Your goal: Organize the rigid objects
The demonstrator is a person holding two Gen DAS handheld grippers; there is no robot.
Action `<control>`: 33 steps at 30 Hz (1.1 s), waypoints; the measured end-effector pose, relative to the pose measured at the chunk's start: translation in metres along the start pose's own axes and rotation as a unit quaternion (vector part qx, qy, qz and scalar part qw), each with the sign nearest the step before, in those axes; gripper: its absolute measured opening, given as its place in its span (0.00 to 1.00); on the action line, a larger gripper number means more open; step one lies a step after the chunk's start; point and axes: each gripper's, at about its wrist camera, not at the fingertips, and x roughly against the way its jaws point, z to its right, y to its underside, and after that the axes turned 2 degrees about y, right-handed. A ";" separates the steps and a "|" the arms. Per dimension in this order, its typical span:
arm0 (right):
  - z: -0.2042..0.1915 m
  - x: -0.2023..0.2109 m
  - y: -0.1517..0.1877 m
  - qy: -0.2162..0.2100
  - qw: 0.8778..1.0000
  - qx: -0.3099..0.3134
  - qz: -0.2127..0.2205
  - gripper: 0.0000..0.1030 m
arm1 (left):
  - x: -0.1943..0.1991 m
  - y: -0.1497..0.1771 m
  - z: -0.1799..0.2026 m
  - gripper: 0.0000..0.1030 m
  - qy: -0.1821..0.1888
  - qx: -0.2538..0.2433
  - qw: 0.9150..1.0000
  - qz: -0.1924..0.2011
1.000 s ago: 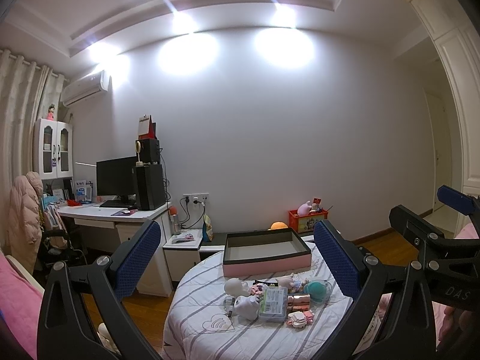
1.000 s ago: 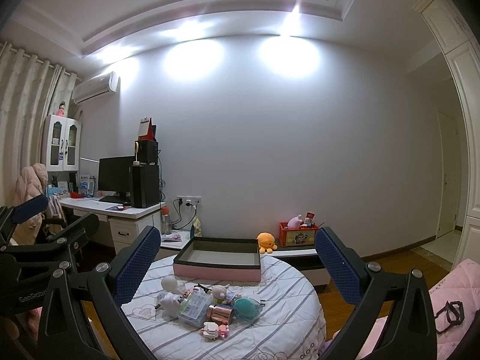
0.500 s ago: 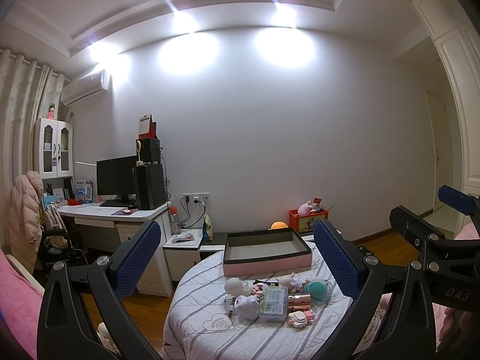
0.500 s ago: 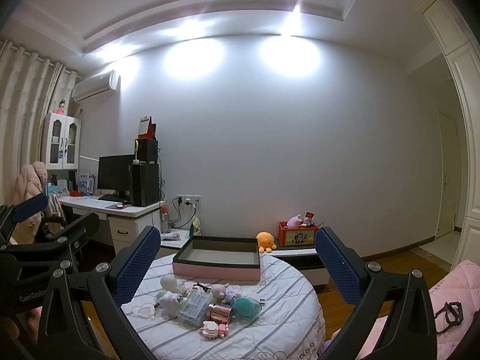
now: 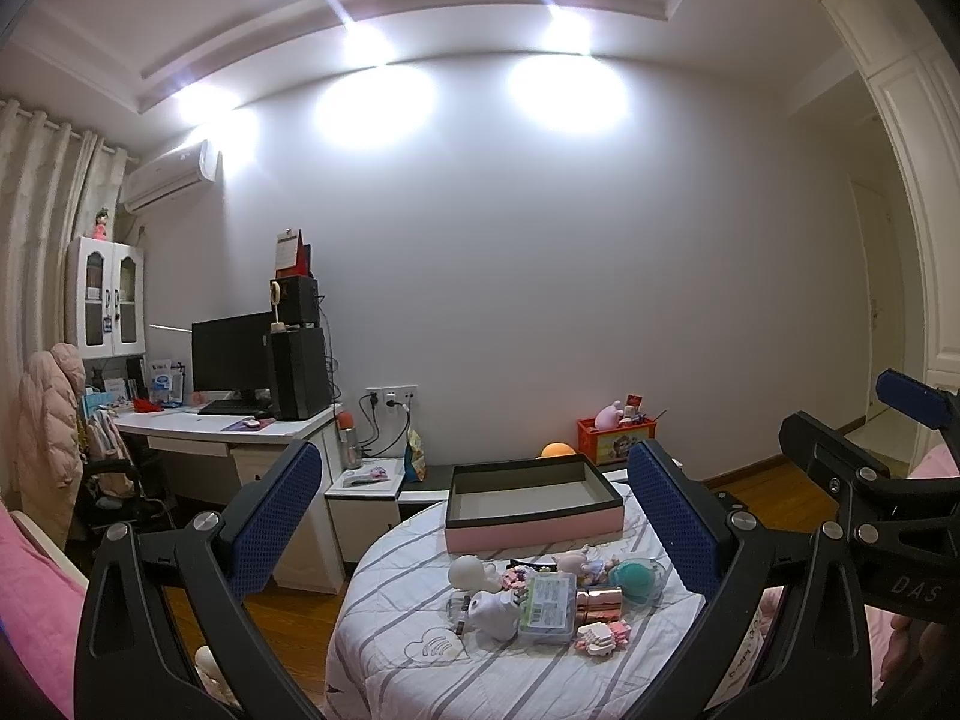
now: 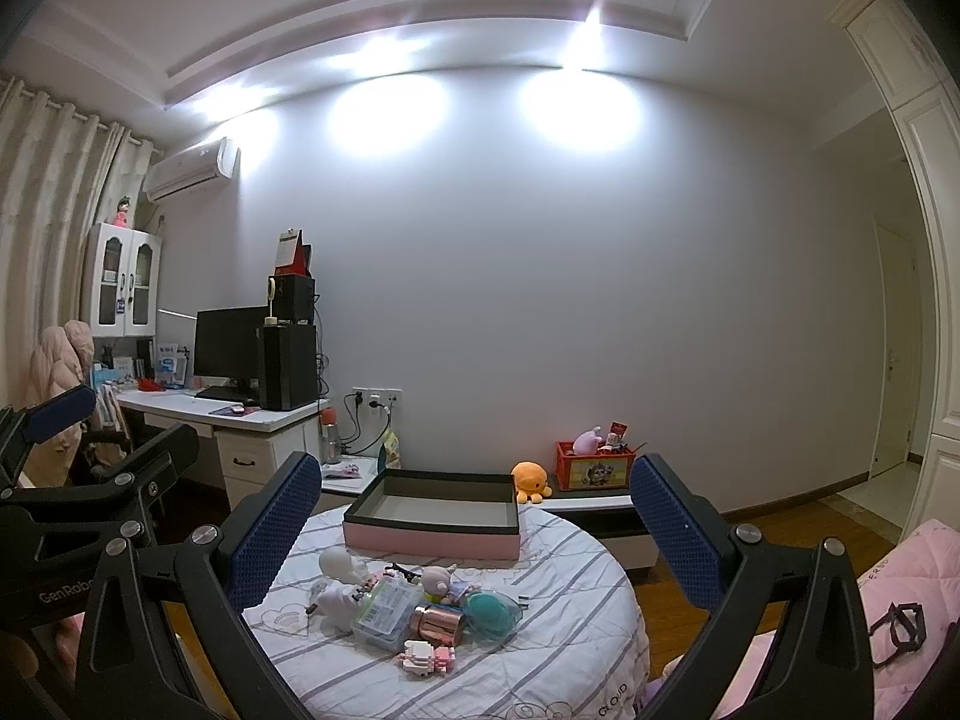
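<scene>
On the striped round counter (image 6: 558, 654) we are seeing the toys (image 6: 420, 606) lying in a heap just in front of the pink box (image 6: 432, 540), whose open tray is sitting empty. We are holding the left claw (image 5: 474, 516) and right claw (image 6: 474, 516) released, jaws spread wide, both hovering well short of the heap.

We read "DAS" in pale letters on the right gripper (image 5: 900, 585) body at the near right. "GenRobo", cut off, stands on the left gripper (image 6: 63, 591). "CLOUD" is stitched along the striped cover (image 6: 612, 699) hem.
</scene>
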 end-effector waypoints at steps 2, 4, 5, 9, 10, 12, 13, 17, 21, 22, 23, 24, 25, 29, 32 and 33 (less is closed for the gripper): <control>0.000 -0.001 0.001 0.002 1.000 0.000 -0.002 1.00 | -0.003 0.002 0.000 1.00 0.003 0.000 1.000 -0.003; 0.001 -0.004 0.003 0.004 1.000 0.000 -0.005 1.00 | -0.006 0.003 0.001 1.00 0.005 0.000 1.000 -0.005; 0.002 -0.007 0.004 0.005 1.000 0.000 -0.009 1.00 | -0.010 0.004 0.002 1.00 0.006 -0.001 1.000 -0.008; 0.005 -0.012 0.008 0.009 1.000 -0.002 -0.016 1.00 | -0.018 0.006 0.007 1.00 0.011 -0.003 1.000 -0.011; 0.006 -0.014 0.009 0.011 1.000 -0.002 -0.018 1.00 | -0.021 0.007 0.008 1.00 0.013 -0.003 1.000 -0.011; 0.009 -0.016 0.010 0.014 1.000 -0.003 -0.019 1.00 | -0.026 0.008 0.010 1.00 0.018 -0.003 1.000 -0.012; 0.010 -0.018 0.011 0.014 1.000 -0.004 -0.020 1.00 | -0.029 0.009 0.012 1.00 0.019 -0.004 1.000 -0.013; 0.017 -0.025 0.016 0.017 1.000 -0.011 -0.023 1.00 | -0.037 0.013 0.018 1.00 0.025 -0.005 1.000 -0.007; 0.022 -0.036 0.023 0.021 0.999 -0.017 -0.025 1.00 | -0.049 0.018 0.021 1.00 0.030 -0.008 1.000 -0.005; 0.023 -0.038 0.024 0.022 0.999 -0.018 -0.026 1.00 | -0.053 0.020 0.023 1.00 0.029 -0.009 1.000 -0.004; 0.024 -0.042 0.026 0.023 0.999 -0.019 -0.027 1.00 | -0.058 0.023 0.024 1.00 0.030 -0.008 1.000 0.000; 0.025 -0.045 0.030 0.024 0.999 -0.019 -0.024 1.00 | -0.061 0.026 0.024 1.00 0.032 -0.008 0.999 0.001; 0.025 -0.047 0.032 0.025 0.999 -0.019 -0.023 1.00 | -0.065 0.030 0.024 1.00 0.033 -0.008 0.999 0.002; 0.025 -0.069 0.055 0.032 0.998 -0.002 -0.046 1.00 | -0.089 0.055 0.019 1.00 0.033 -0.008 0.999 -0.023; 0.029 -0.095 0.080 0.032 0.995 0.000 -0.090 1.00 | -0.116 0.085 0.013 1.00 0.031 -0.010 0.997 -0.073; 0.031 -0.104 0.090 0.031 0.994 -0.004 -0.104 1.00 | -0.123 0.094 0.012 1.00 0.029 -0.009 0.996 -0.089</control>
